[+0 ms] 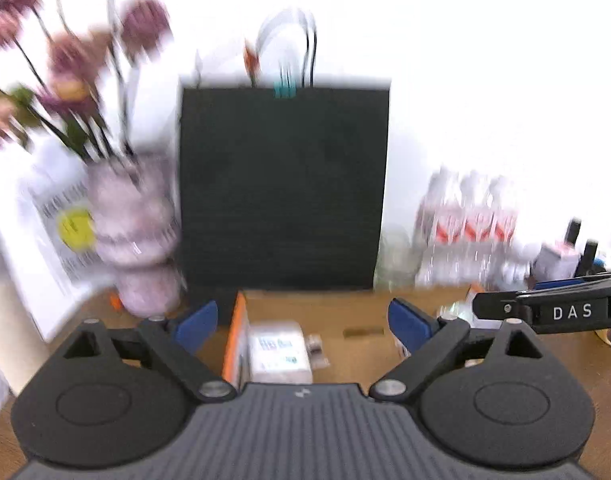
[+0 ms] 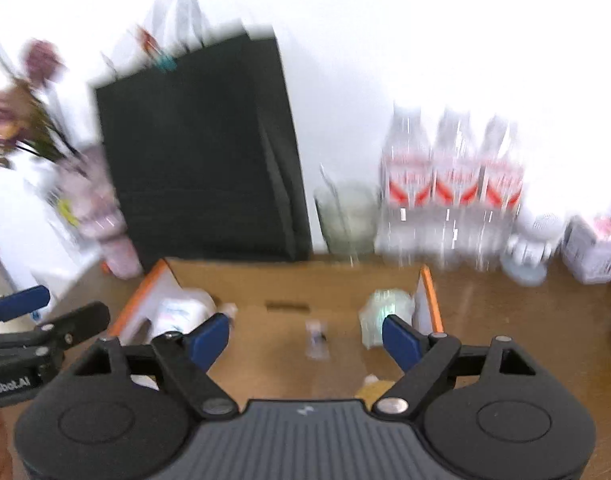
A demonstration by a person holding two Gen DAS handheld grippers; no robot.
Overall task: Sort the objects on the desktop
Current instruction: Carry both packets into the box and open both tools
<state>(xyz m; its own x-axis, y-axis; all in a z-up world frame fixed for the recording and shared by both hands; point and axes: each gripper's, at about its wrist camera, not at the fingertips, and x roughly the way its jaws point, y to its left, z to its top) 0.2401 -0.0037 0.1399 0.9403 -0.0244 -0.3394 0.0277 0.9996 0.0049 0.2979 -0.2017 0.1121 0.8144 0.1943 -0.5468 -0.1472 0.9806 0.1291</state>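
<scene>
Both tools are standing wide with nothing between the blue pads: the left gripper [image 1: 303,326] and the right gripper [image 2: 305,338] are hovering over the cardboard box [image 2: 297,280]. Inside it are lying a white packet [image 1: 279,354] and a crumpled clear wrapper [image 2: 385,314], probably light and soft, best pinched across the middle. Behind are standing a black paper bag [image 1: 283,184] and water bottles [image 2: 453,184].

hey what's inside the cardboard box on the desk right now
The cardboard box holds a white packet at its left end, a small clear item mid-floor and a pale green bundle at its right. Its near part is hidden behind the gripper; blur hides detail.
</scene>
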